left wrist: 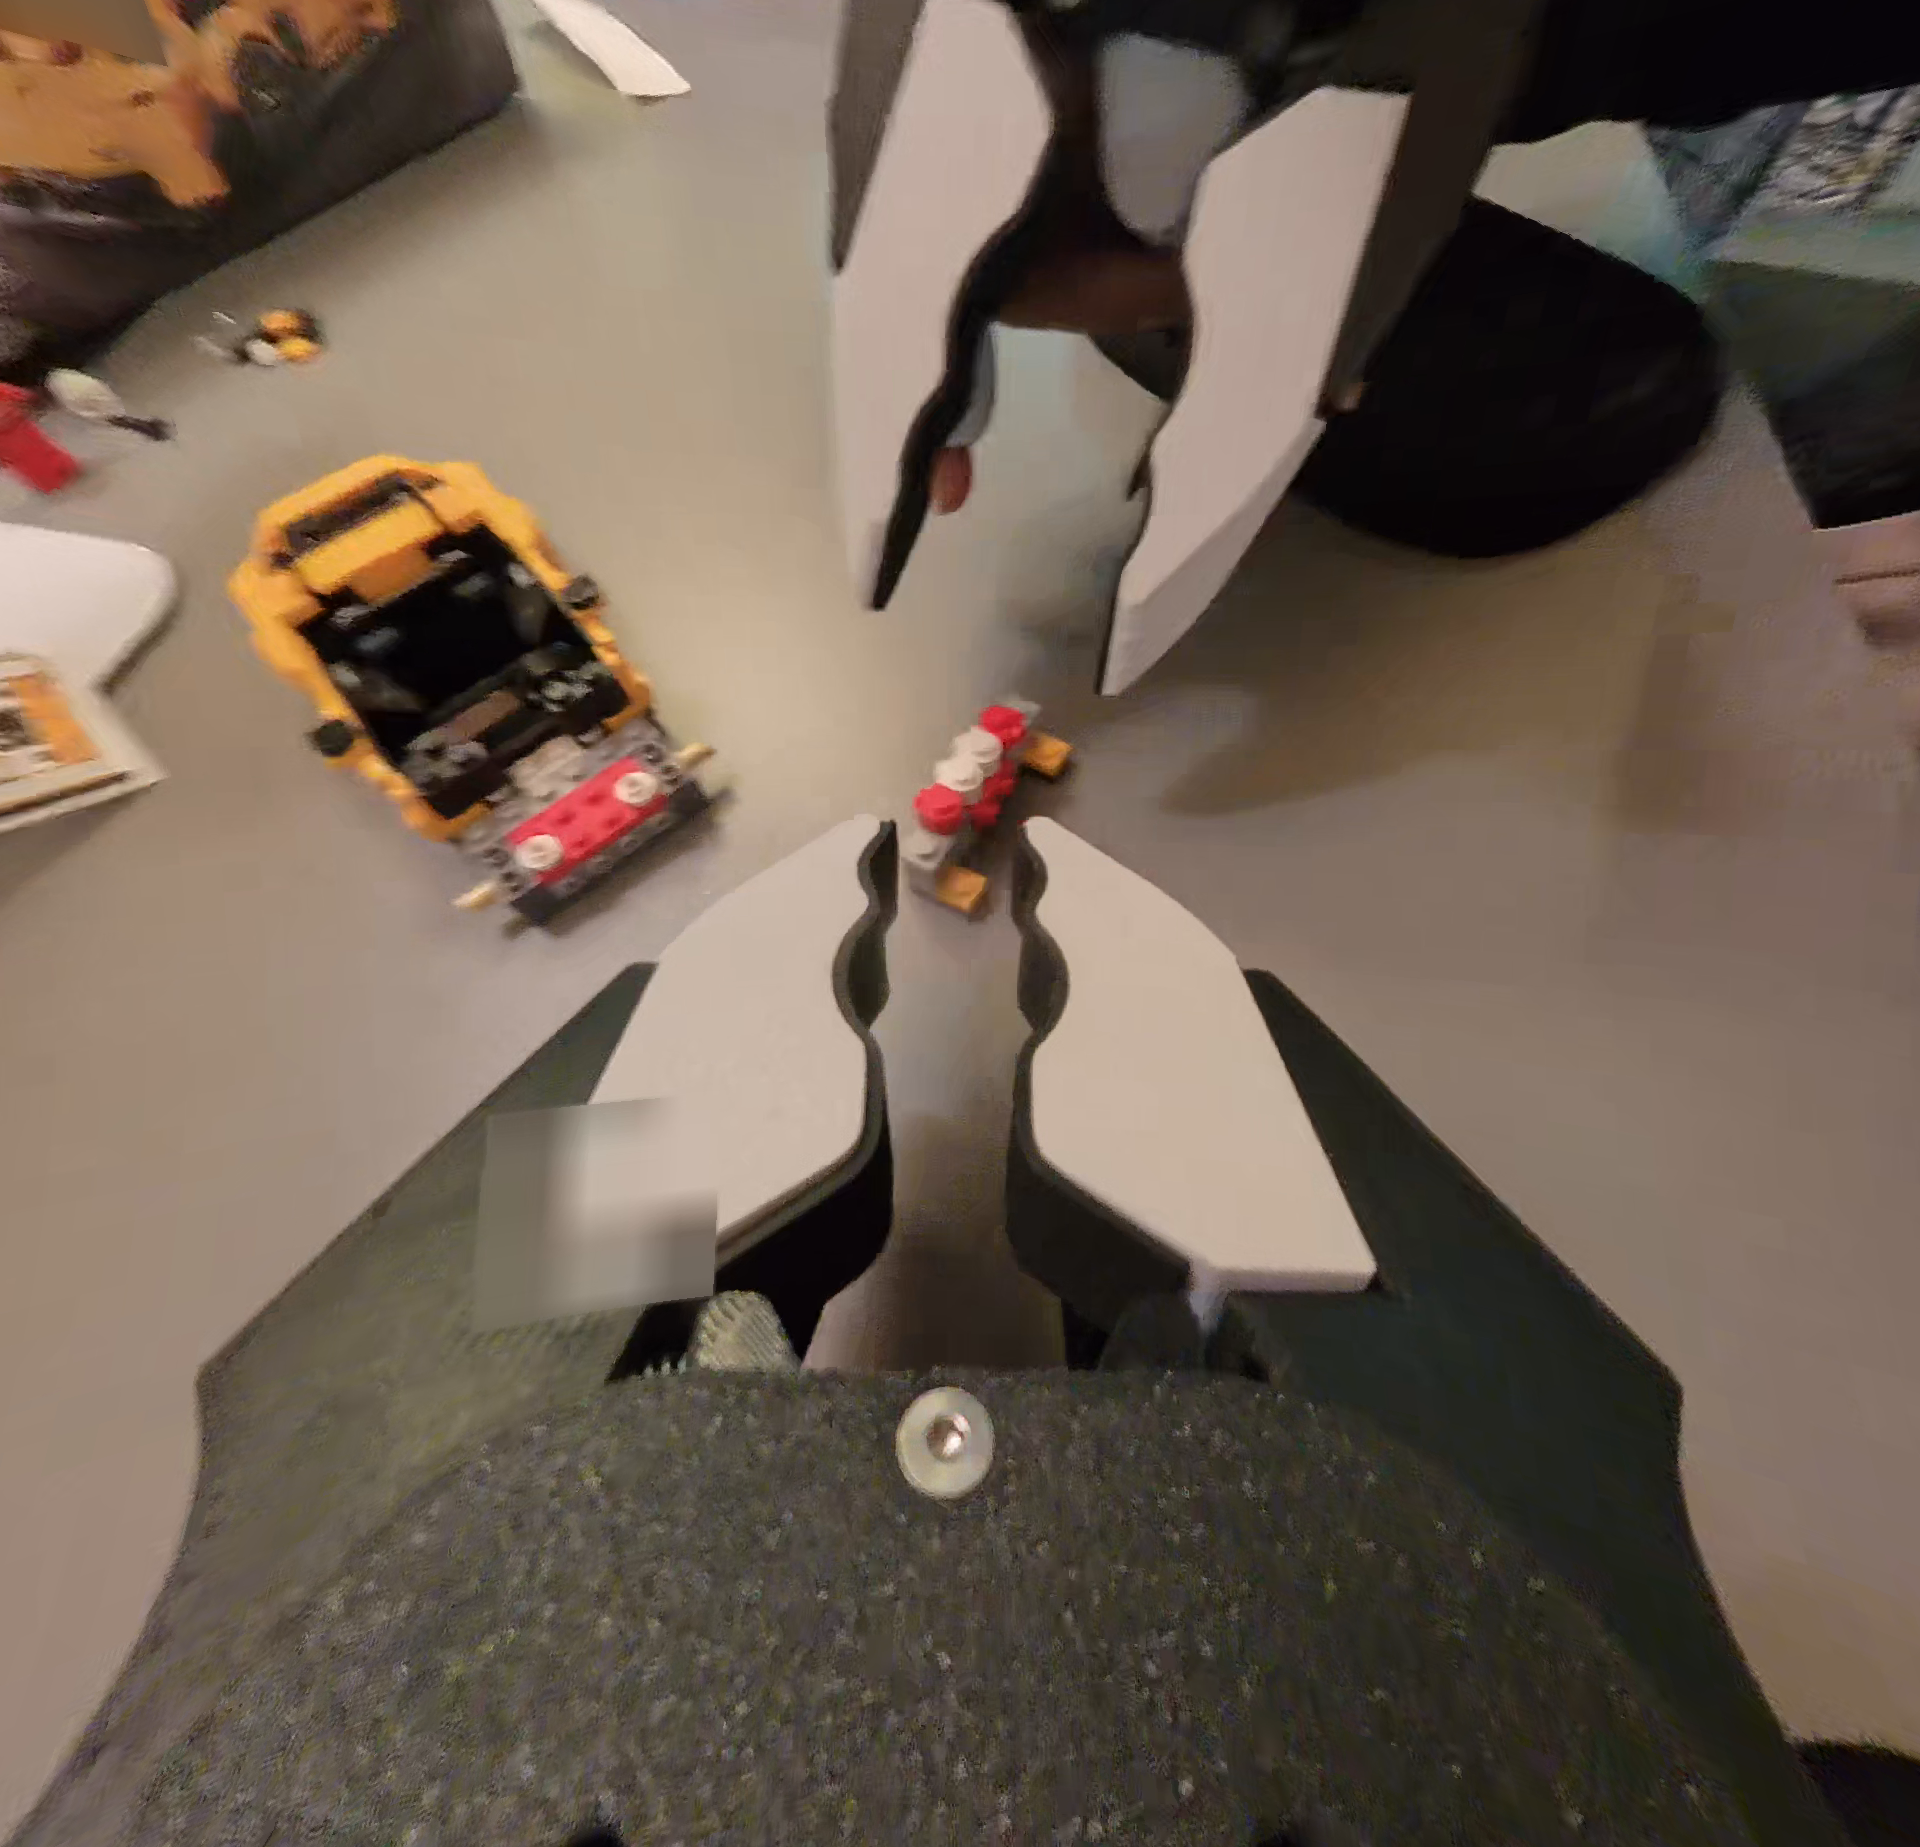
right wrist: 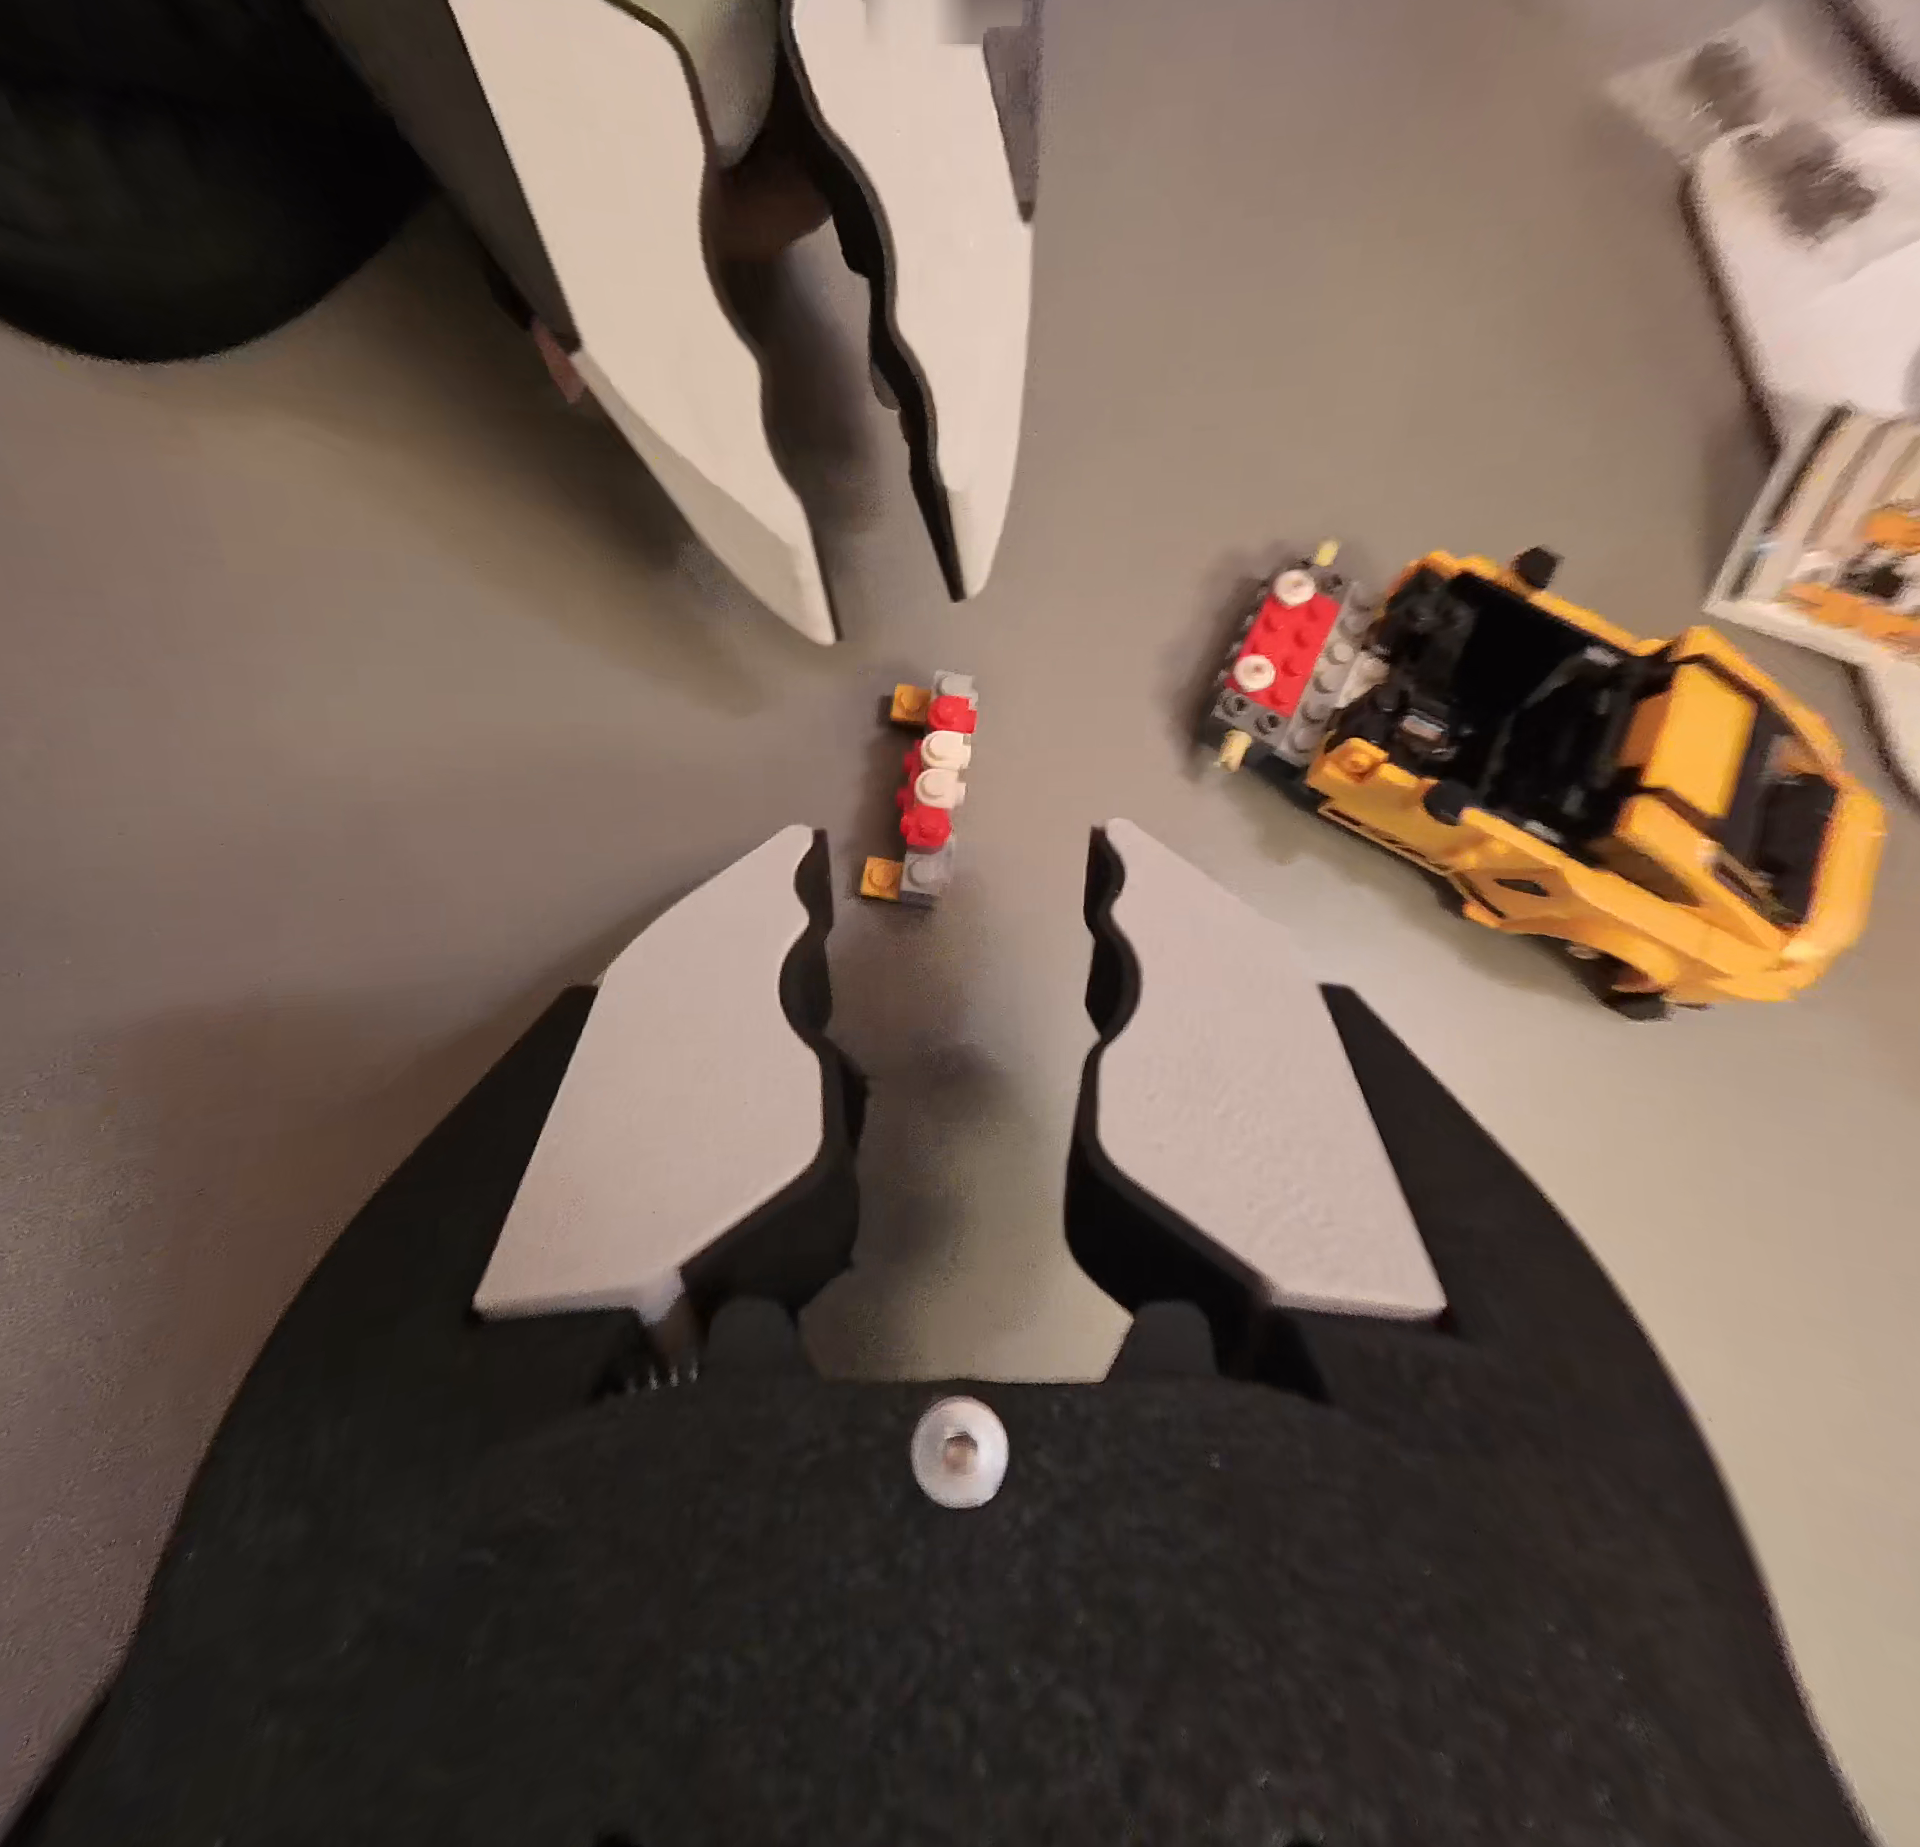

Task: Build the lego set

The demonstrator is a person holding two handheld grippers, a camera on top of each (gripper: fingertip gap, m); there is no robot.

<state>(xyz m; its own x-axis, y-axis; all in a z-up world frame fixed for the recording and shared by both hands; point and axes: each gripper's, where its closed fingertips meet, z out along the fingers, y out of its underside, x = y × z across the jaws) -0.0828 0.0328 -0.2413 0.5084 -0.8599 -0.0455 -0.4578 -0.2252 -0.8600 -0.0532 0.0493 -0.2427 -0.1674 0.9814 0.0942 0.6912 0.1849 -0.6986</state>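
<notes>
A small sub-assembly of red, white, grey and orange bricks lies on the grey table, also in the right wrist view. My left gripper is open with a narrow gap and holds nothing; its tips are at the near end of the sub-assembly. My right gripper is open wider and empty, facing it from the opposite side. Each gripper shows in the other's view, the right and the left. The partly built yellow car stands to the side, red bricks on its open end.
The set's box stands at the far left. An instruction booklet and white bags lie beyond the car. Loose small pieces and a red part lie near the box. A black round object sits behind the right gripper.
</notes>
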